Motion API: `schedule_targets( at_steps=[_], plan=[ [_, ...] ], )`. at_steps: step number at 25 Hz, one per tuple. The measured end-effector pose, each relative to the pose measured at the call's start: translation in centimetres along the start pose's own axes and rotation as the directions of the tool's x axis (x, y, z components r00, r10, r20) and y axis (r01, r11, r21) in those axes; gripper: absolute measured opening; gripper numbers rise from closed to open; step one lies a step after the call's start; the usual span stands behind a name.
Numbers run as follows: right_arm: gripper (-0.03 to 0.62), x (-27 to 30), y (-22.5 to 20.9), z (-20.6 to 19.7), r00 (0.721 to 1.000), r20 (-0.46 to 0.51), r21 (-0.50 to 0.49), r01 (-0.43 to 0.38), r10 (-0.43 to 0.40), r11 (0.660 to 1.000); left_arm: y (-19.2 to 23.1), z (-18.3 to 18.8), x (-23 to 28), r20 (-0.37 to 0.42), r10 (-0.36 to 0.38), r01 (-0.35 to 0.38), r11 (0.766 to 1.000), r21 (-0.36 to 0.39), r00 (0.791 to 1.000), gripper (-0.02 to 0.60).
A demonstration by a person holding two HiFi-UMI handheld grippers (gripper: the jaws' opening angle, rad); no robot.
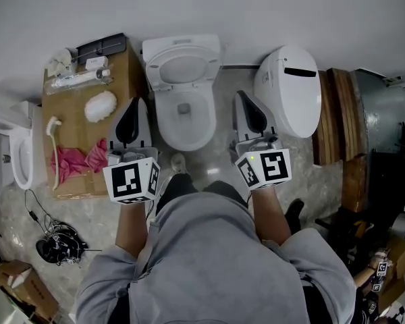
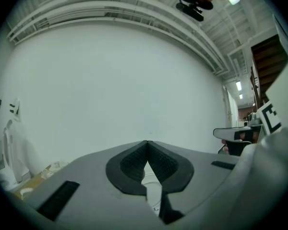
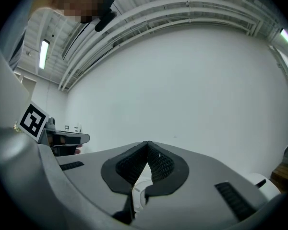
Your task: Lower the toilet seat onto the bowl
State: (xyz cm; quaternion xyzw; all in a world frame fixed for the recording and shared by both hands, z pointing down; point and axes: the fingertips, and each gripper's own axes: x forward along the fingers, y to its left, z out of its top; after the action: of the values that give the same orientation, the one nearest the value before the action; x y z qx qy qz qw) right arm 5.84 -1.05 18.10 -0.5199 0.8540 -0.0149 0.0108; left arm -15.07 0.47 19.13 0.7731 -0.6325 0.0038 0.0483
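A white toilet [image 1: 184, 123] stands against the wall in the middle of the head view. Its seat ring [image 1: 182, 67] is tipped up and back over the open bowl. My left gripper [image 1: 136, 104] hovers just left of the bowl, and my right gripper [image 1: 239, 96] hovers just right of it. Neither touches the toilet. In the left gripper view the left gripper [image 2: 147, 144] has its pad tips together with nothing between them. The right gripper [image 3: 147, 145] looks the same in its own view. Both cameras face the bare white wall.
A cardboard box [image 1: 71, 117] left of the toilet carries a pink cloth [image 1: 77, 160], a white brush and small packages. A second white toilet [image 1: 288, 90] stands to the right, with wooden boards [image 1: 341, 120] beyond it. Cables [image 1: 57, 243] lie on the floor at the lower left.
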Motion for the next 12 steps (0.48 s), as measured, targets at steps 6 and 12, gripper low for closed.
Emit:
schedule_targets(
  at_steps=[6, 12],
  plan=[
    [-0.002, 3.5, 0.1, -1.0, 1.0, -0.028, -0.014, -0.009, 0.009, 1.0, 2.3, -0.4, 2.8, -0.002, 0.002, -0.002, 1.0, -0.004, 1.0, -0.001],
    [-0.002, 6.4, -1.4, -2.1, 0.998, -0.056, -0.008, -0.029, 0.029, 1.0, 2.8, -0.6, 5.3, -0.012, 0.025, -0.025, 1.0, -0.006, 1.0, -0.001]
  ],
)
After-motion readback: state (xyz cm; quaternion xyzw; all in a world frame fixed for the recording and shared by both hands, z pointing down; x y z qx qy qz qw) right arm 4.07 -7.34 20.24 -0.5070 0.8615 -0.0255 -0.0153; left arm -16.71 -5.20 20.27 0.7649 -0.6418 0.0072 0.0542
